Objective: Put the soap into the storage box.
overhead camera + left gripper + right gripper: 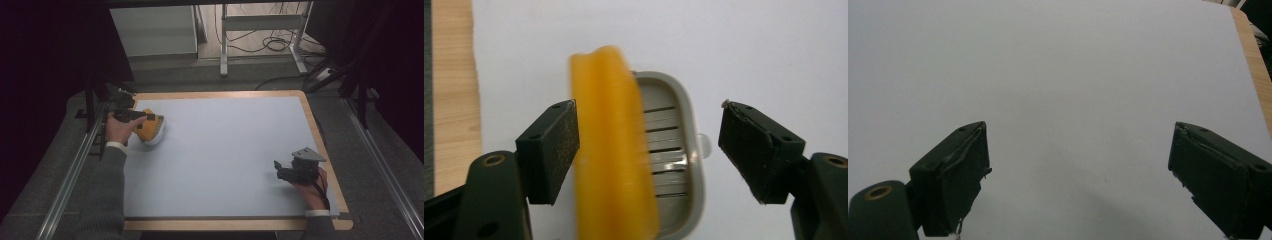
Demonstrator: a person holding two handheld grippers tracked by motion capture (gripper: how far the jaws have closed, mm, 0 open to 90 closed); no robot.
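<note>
The step in hand looks like the release of a yellow soap bar [614, 145] into a grey slotted soap dish [674, 150]. The dish sits at the bench's [230, 150] far left corner, and the bar stands on edge in it, its long axis along the dish's length, leaning by the dish's left wall in the left gripper view. The left gripper [649, 150] spans bar and dish with jaws wide, the left pad just beside the bar, the right pad well clear. Next, it likely must lift straight away without tipping the bar. The right gripper [1078, 170] rests wide and empty, well apart from the dish.
</note>
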